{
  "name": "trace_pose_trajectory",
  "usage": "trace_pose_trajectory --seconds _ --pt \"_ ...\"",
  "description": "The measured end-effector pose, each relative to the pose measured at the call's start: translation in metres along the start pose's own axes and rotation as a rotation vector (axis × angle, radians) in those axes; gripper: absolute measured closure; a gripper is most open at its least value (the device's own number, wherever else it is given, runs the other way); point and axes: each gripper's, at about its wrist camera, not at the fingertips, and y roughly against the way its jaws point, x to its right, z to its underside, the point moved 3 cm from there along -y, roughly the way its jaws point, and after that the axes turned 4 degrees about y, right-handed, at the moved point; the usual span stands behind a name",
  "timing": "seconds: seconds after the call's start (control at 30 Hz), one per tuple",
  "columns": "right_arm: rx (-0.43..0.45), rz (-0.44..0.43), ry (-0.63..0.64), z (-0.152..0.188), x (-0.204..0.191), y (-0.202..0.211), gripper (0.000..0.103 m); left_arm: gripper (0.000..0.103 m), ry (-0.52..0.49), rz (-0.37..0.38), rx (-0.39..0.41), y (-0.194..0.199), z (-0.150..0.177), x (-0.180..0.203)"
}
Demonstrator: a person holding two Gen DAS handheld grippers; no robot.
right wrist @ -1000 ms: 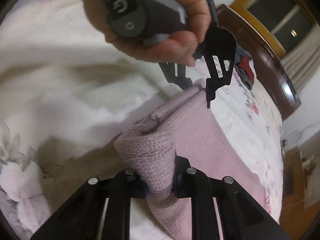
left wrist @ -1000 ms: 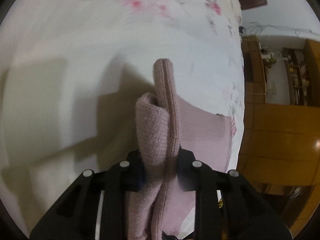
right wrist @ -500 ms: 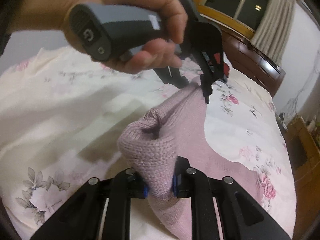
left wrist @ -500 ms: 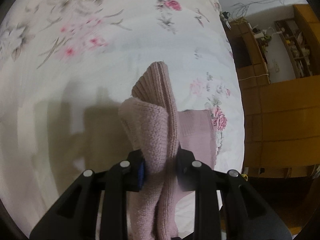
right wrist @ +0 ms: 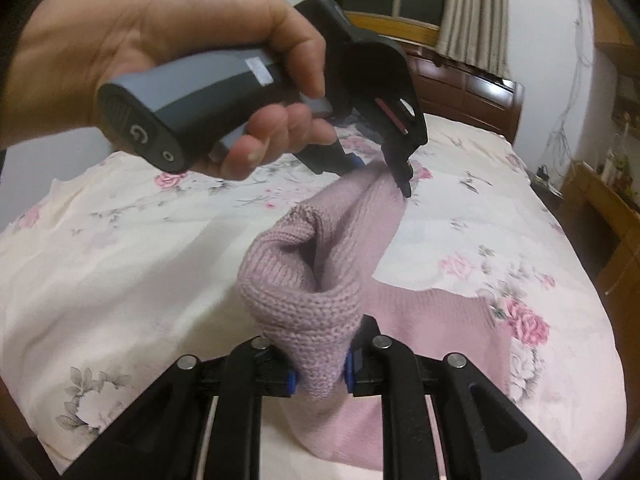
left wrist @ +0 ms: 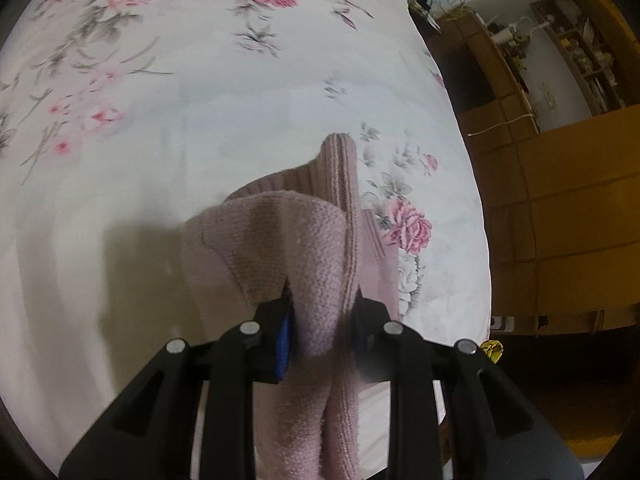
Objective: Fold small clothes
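Grippers are both clamping the dusty-pink knitted garment (right wrist: 304,300) above the cream bedspread printed with pink roses (right wrist: 120,280). The right gripper (right wrist: 318,380) is pinching a bunched fold between nearly closed jaws; the left gripper (left wrist: 322,332) is squeezing a ribbed edge, and a hand (right wrist: 168,60) is gripping its grey handle. The knit's upper edge is stretching between them while its lower part is lying on the bedspread. Open sheet is spreading on all sides, with a wooden headboard (right wrist: 468,92) well apart.
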Motion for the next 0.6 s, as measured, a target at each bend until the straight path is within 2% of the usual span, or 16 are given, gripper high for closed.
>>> trace_pose_trajectory --seconds 0.2,0.6 --pt "-0.016 0.014 -0.075 0.019 0.036 0.006 0.087 0.08 -0.03 -0.018 -0.022 -0.038 0.003 0.035" --pt "-0.06 0.018 -0.248 0.07 0.095 0.009 0.087 0.081 -0.041 -0.067 -0.019 -0.099 0.013 0.072"
